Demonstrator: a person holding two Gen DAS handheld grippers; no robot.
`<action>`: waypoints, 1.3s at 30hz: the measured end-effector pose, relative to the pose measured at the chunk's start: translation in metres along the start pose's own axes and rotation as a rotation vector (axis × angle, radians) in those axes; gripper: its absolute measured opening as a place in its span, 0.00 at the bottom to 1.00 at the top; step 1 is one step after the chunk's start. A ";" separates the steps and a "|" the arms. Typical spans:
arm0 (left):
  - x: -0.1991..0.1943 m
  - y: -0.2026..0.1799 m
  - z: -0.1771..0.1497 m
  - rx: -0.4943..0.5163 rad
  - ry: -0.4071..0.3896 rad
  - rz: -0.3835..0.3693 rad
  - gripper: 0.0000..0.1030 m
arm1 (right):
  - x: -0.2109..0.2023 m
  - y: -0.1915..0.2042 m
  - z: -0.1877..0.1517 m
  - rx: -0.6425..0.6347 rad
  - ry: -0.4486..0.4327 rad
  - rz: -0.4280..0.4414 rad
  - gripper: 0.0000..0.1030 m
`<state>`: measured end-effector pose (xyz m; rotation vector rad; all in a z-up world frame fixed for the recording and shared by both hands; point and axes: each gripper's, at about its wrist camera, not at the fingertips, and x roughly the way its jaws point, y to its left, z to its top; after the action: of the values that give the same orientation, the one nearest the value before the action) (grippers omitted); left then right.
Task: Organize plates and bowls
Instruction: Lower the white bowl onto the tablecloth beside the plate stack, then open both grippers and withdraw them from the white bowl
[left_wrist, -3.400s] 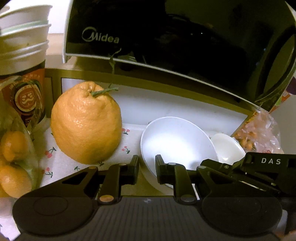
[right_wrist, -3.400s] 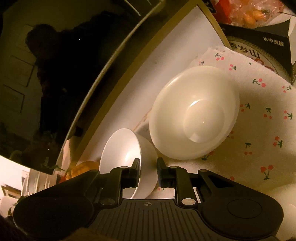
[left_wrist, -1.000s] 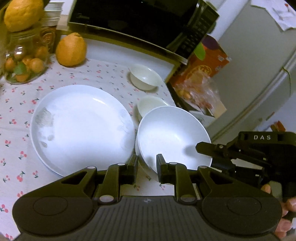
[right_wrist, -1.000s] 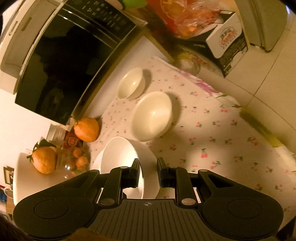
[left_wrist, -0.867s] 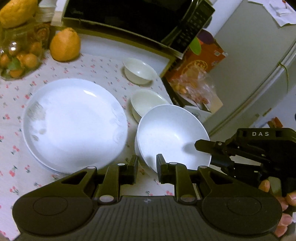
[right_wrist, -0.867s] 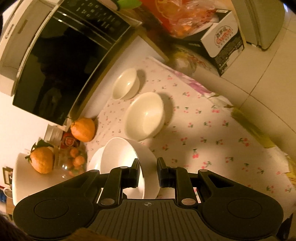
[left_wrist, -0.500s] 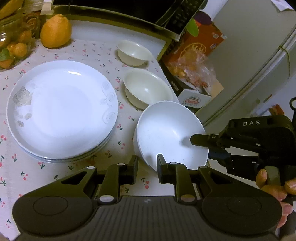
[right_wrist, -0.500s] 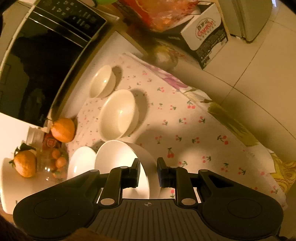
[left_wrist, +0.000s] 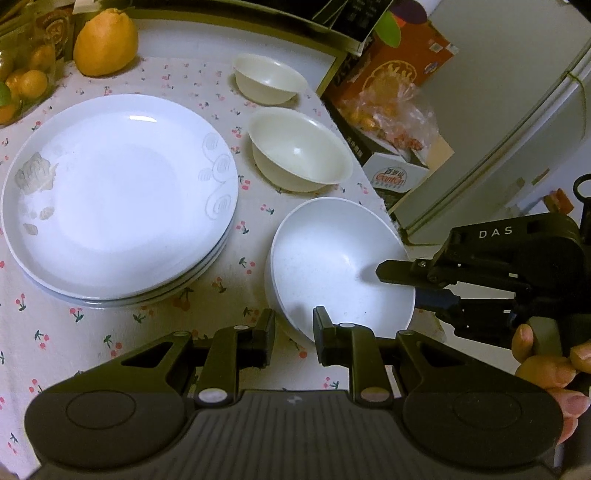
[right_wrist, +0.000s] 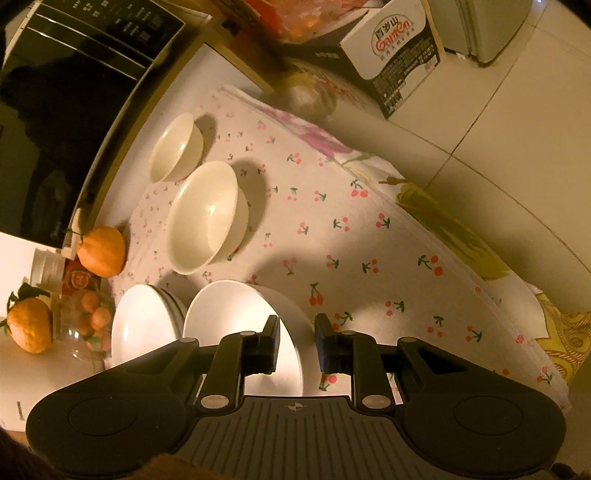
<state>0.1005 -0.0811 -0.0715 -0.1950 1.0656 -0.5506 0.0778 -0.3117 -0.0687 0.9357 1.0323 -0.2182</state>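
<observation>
Large round white ceramic bowl (left_wrist: 340, 258) gripped on two sides, near front of cherry-print tablecloth (left_wrist: 110, 332). Left gripper (left_wrist: 294, 334) narrow, pinching near rim. Right gripper (right_wrist: 296, 341) narrow, clamped on right rim, one finger inside bowl. Whether bowl touches cloth: cannot tell. Stack of wide white plates (left_wrist: 118, 192) just left of bowl. Medium cream bowl (left_wrist: 299, 149) and small cream bowl (left_wrist: 269, 77) behind, apart. Orange citrus fruit (left_wrist: 105, 42) at back left.
</observation>
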 end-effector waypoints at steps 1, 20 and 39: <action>0.001 0.000 0.000 0.000 0.002 0.001 0.19 | 0.001 0.000 0.000 0.000 0.001 -0.001 0.21; 0.003 0.001 0.001 -0.007 -0.005 -0.008 0.22 | 0.005 -0.002 0.002 0.013 0.008 0.003 0.22; -0.014 -0.005 0.005 0.054 -0.069 -0.011 0.69 | 0.000 -0.001 0.006 0.030 -0.011 0.043 0.61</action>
<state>0.0977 -0.0788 -0.0565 -0.1709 0.9824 -0.5783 0.0811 -0.3173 -0.0683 0.9821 1.0006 -0.2033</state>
